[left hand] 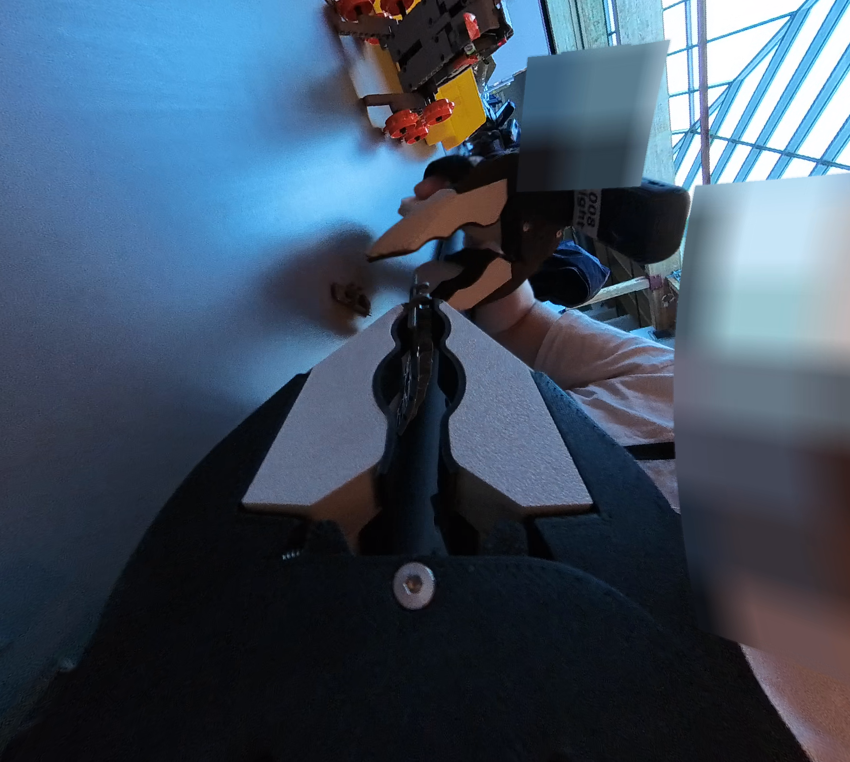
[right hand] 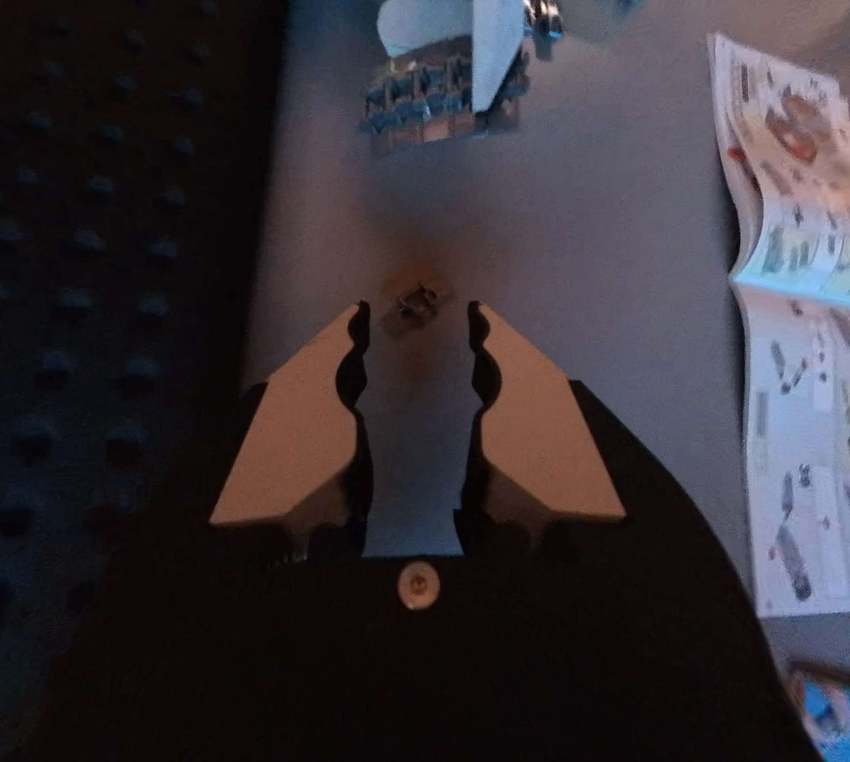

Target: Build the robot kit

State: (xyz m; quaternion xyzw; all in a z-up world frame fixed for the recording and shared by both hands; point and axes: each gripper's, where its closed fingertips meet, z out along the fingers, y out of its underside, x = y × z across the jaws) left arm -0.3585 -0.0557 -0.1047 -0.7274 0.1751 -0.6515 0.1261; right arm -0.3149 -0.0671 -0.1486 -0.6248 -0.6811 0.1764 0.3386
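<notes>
Left tongs (left hand: 421,316) clamped on a thin dark part (left hand: 416,376); right tongs (right hand: 418,310) spread wide, empty, hovering just short of a small brown piece (right hand: 414,303) lying loose on the tabletop (right hand: 575,234), booklet (right hand: 795,326) well right of it.

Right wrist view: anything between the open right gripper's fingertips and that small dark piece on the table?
Nothing. In the right wrist view the right gripper is open, and the small dark piece lies just past its tips on bare grey table.
</notes>
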